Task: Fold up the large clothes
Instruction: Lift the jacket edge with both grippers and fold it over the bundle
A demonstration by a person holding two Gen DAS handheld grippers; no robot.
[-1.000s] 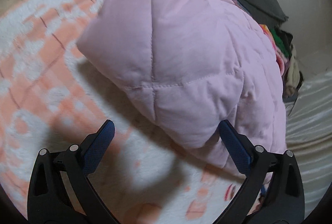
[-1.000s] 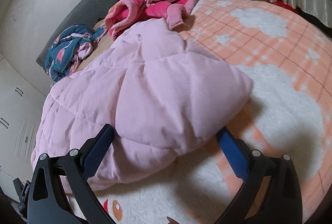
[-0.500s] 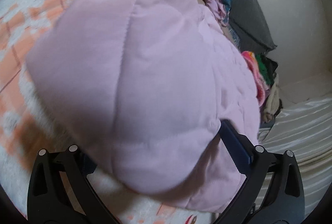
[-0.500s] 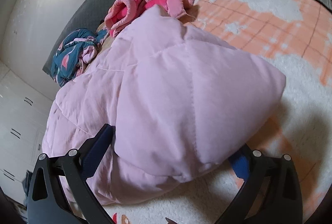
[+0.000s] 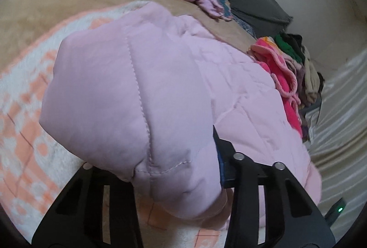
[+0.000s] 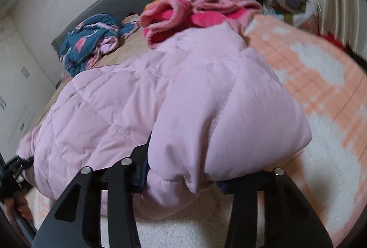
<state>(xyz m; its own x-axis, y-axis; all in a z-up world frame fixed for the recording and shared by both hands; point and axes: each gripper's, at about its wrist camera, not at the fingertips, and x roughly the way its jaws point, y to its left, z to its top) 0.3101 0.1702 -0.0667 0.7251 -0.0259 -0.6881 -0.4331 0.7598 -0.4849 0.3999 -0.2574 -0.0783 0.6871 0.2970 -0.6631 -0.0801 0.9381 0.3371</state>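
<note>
Both views show one puffy pale-pink quilted jacket (image 5: 137, 98) on the orange-and-white fleece blanket (image 5: 25, 133). Left wrist: the left gripper (image 5: 158, 170), jaws just closed, pinches its near corner. Right wrist: the right gripper (image 6: 183, 176), likewise just closed, clamps its near edge.

Both wrist views close, downward, sharing jacket (image 5: 142, 92)

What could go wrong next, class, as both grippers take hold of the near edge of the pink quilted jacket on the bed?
1. The left gripper and right gripper have just been closing on puffy corners of the pink quilted jacket; the slick padding could slip out as it lifts.
2. The bright pink fleece garment touches the jacket's far edge, so a fold that way could land on it or drag it.
3. An uneven pull could skew the fold.
</note>
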